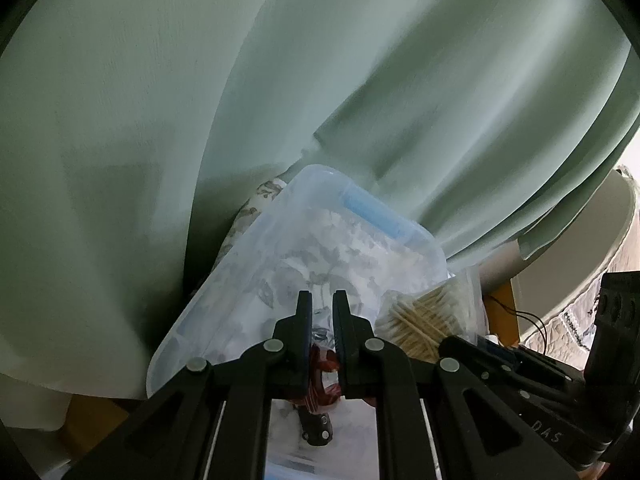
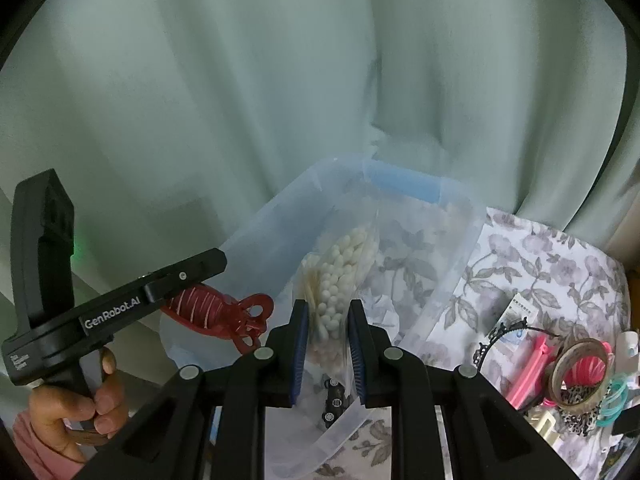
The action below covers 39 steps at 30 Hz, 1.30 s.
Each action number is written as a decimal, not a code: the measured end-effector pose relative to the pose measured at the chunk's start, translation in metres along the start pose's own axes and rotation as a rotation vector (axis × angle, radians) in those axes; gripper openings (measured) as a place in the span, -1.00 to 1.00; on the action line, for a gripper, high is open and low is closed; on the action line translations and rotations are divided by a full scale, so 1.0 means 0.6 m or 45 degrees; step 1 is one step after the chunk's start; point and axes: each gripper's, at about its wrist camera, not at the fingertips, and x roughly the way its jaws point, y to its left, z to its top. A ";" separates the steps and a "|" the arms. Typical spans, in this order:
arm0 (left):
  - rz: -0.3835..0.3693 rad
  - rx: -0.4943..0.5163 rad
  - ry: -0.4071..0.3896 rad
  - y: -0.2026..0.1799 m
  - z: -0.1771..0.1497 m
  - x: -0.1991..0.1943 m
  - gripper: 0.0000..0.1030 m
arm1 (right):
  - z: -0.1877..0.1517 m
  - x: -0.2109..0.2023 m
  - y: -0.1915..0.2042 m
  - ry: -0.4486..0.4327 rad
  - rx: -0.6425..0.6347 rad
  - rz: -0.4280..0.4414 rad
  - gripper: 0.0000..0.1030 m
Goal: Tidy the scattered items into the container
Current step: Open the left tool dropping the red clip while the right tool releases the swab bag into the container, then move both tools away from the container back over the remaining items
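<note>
You are holding a red clip (image 2: 224, 314) clamped in the left gripper (image 1: 322, 312) at the bin's (image 2: 280, 216) left rim; the right gripper (image 2: 329, 322) is pinching a swab bag (image 2: 340, 276) over the bin; other items (image 2: 576, 376) are lying at right.

The bin (image 2: 452, 236) is translucent, smooth plastic. The clip (image 2: 224, 312) is glossy red plastic. The swabs (image 2: 340, 280) sit in a clear, shiny plastic bag. The bench cloth (image 2: 532, 276) is matt floral fabric; the curtain (image 2: 280, 80) is soft matt cloth.
</note>
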 end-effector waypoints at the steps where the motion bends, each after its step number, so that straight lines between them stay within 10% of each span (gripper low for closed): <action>1: 0.000 -0.002 0.003 0.001 0.000 0.002 -0.81 | 0.000 0.004 0.000 0.008 -0.003 -0.001 -0.57; 18: 0.041 -0.002 0.045 0.004 0.000 0.013 -0.78 | 0.005 0.045 -0.005 0.102 -0.007 -0.060 -0.55; 24: 0.037 0.020 0.033 -0.002 0.000 0.005 -0.24 | 0.001 0.047 -0.004 0.132 0.015 -0.078 -0.42; 39: 0.075 0.020 0.025 -0.007 -0.005 0.000 0.25 | -0.003 0.034 -0.007 0.109 0.036 -0.081 0.08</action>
